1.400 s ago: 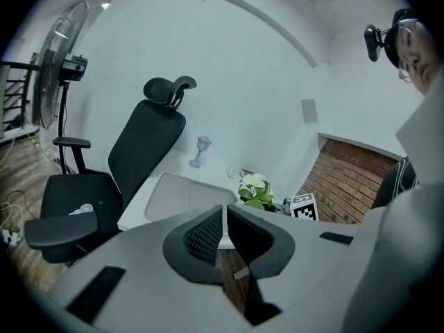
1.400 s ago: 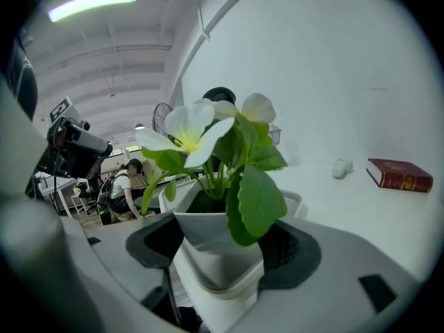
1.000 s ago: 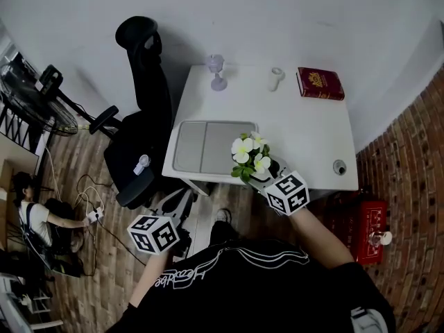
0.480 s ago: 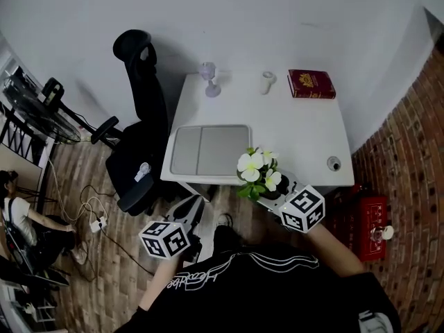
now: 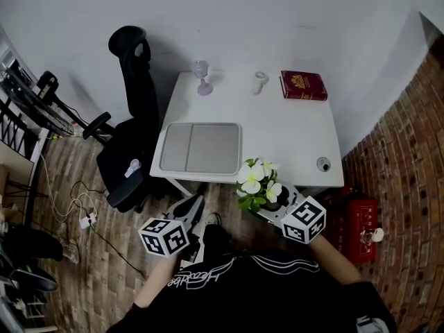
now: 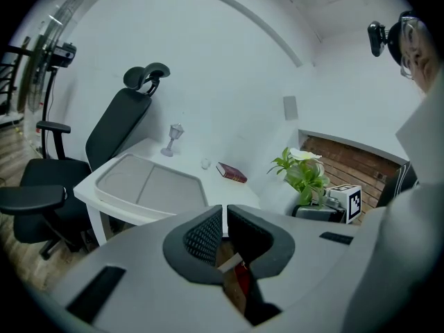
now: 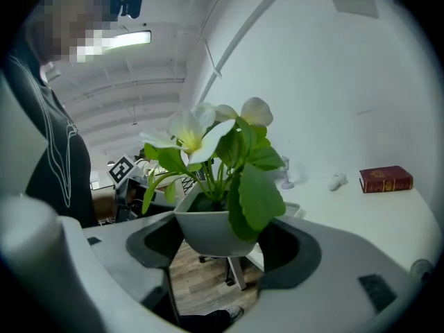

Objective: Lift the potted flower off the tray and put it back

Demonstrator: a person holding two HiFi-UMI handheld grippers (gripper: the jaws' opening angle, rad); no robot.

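Observation:
The potted flower (image 5: 258,184), white blooms and green leaves in a white pot (image 7: 205,232), hangs in the air just off the front edge of the white table (image 5: 291,134). My right gripper (image 5: 272,201) is shut on the pot, one pad on each side (image 7: 211,236). The grey tray (image 5: 200,148) lies bare at the table's front left, also seen in the left gripper view (image 6: 149,186). My left gripper (image 5: 189,212) hangs below the table's front edge over the floor, its jaws shut on nothing (image 6: 223,231).
A black office chair (image 5: 132,123) stands left of the table. At the table's back are a glass goblet (image 5: 202,77), a small white object (image 5: 259,82) and a red book (image 5: 302,85). A red case (image 5: 354,220) sits by the brick wall at right. Cables lie on the floor at left.
My right gripper has drawn the potted flower back off the table towards the person. The left gripper has shifted a little right, staying shut.

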